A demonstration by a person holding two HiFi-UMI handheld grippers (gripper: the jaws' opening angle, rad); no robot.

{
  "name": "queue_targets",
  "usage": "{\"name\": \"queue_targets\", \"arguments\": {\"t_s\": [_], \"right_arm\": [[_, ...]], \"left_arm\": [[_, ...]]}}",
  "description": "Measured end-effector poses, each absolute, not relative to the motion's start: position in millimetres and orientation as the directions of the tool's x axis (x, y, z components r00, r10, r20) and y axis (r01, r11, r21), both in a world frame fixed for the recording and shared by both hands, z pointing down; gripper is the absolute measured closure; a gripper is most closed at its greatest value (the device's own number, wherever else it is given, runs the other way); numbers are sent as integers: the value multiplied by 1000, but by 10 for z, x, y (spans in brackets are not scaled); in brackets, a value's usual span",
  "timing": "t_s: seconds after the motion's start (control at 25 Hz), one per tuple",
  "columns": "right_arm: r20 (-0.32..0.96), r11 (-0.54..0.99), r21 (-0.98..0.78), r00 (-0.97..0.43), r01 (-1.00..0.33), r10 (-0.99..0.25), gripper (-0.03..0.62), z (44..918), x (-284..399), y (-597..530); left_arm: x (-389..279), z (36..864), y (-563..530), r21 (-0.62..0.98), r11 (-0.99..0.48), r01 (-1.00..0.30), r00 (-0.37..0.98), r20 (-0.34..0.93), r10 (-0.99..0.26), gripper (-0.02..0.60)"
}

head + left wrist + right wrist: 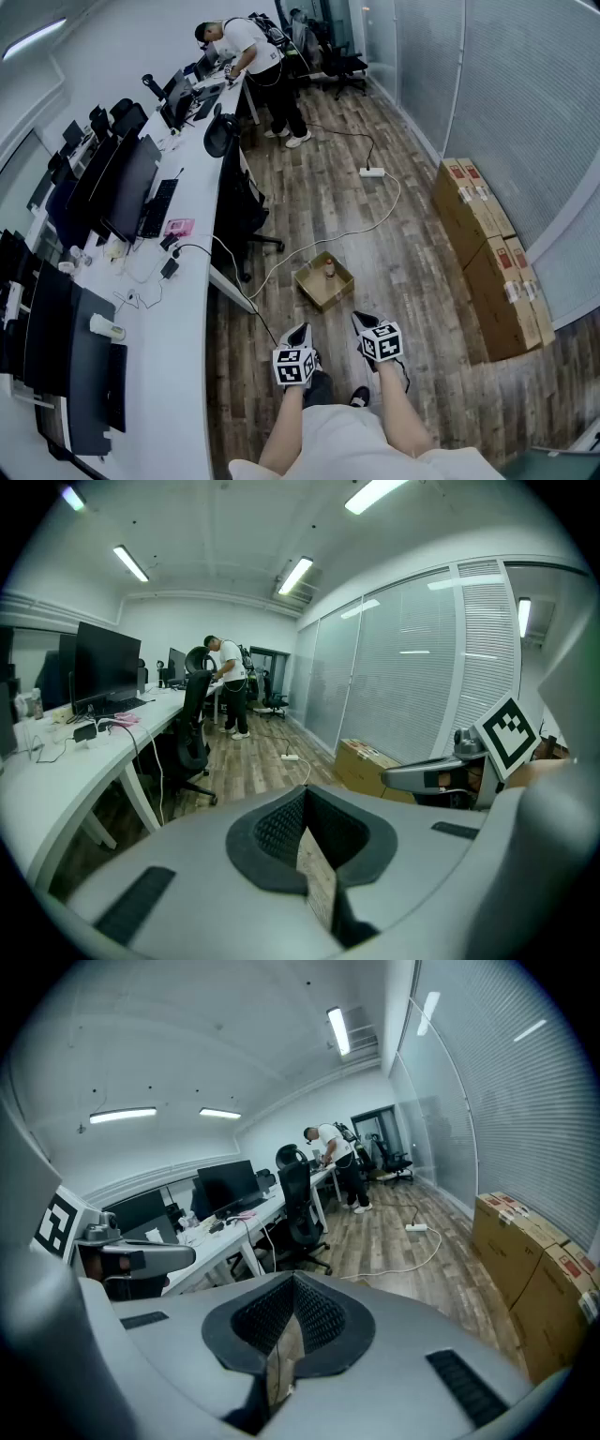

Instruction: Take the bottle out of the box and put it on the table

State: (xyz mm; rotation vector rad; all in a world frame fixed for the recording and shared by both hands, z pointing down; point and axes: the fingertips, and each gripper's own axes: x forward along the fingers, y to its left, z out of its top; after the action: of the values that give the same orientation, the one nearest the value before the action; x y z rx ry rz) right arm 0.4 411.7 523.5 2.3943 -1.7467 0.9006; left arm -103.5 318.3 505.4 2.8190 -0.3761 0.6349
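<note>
A small open cardboard box sits on the wood floor ahead of me, with a little brown bottle standing upright inside it. Both grippers hang side by side short of the box, apart from it and pointing down toward it. My left gripper has its jaws together with nothing between them. My right gripper is likewise shut and empty. The long white table runs along the left. From each gripper view the box and bottle are hidden behind the jaws.
Monitors, keyboards and cables crowd the table. A black office chair stands beside it. Stacked cardboard cartons line the right wall. A white power strip and its cable trail across the floor. A person stands at the far end.
</note>
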Motion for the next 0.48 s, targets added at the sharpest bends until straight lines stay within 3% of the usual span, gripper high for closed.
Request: {"name": "queue_targets", "arguments": {"t_s": [0.48], "right_arm": [[506, -340, -288, 159, -895, -848, 556, 5279, 90, 3800]], "left_arm": [[-825, 5083, 2862, 204, -935, -289, 875, 454, -171, 569]]}}
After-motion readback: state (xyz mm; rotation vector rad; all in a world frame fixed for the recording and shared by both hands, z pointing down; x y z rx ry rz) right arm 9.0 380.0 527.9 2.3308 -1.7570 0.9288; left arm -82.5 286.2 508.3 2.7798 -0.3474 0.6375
